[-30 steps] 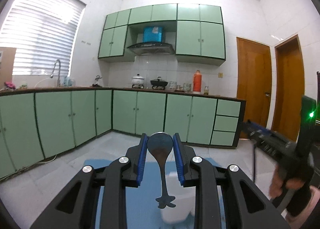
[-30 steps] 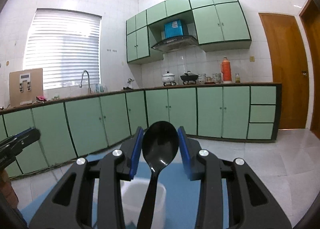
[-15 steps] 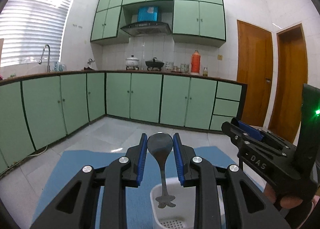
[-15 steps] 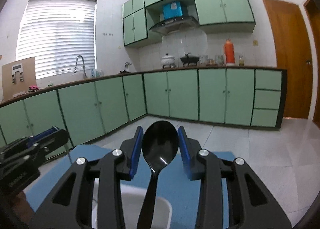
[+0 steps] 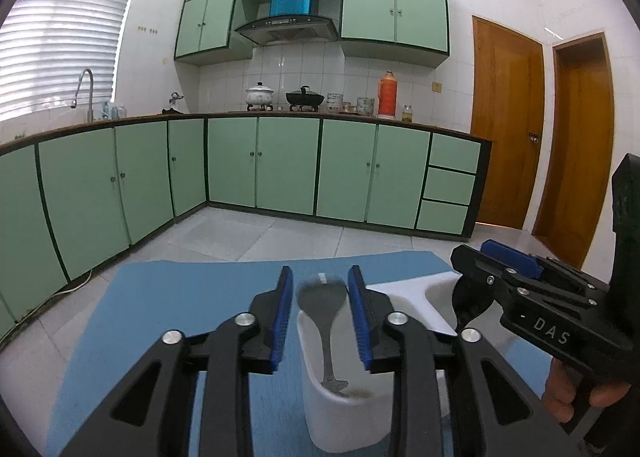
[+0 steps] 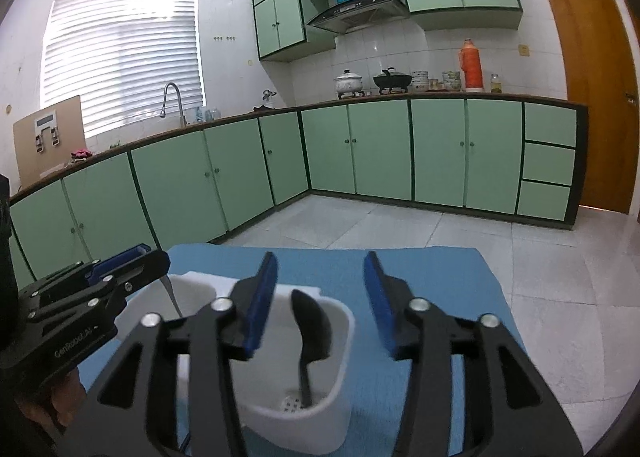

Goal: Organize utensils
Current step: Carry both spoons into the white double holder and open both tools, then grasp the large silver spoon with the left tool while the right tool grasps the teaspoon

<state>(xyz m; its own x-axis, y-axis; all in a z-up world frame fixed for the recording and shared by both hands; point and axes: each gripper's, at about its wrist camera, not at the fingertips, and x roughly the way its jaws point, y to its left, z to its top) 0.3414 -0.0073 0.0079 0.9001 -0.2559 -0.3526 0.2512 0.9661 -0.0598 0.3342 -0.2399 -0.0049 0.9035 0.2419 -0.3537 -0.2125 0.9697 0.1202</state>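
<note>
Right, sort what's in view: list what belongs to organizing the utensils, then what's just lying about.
Part of the job:
- grey metal spoon, dropping into the holder
- black plastic spoon, in the holder's other compartment
- white plastic utensil holder
- left hand-held gripper, jaws just opened
- right hand-held gripper, jaws just opened

Just lying about:
- blue mat
- orange thermos flask
- white lidded pot
- black wok

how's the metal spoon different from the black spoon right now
The metal spoon is grey and shiny, the black spoon matt black. The metal spoon stands in the left compartment of the white holder, the black spoon in the right one. The metal spoon stands nearly upright, the black spoon tilts. Both stand handle down, bowl up, free between open jaws that have just been opening: left gripper, right gripper.
</note>
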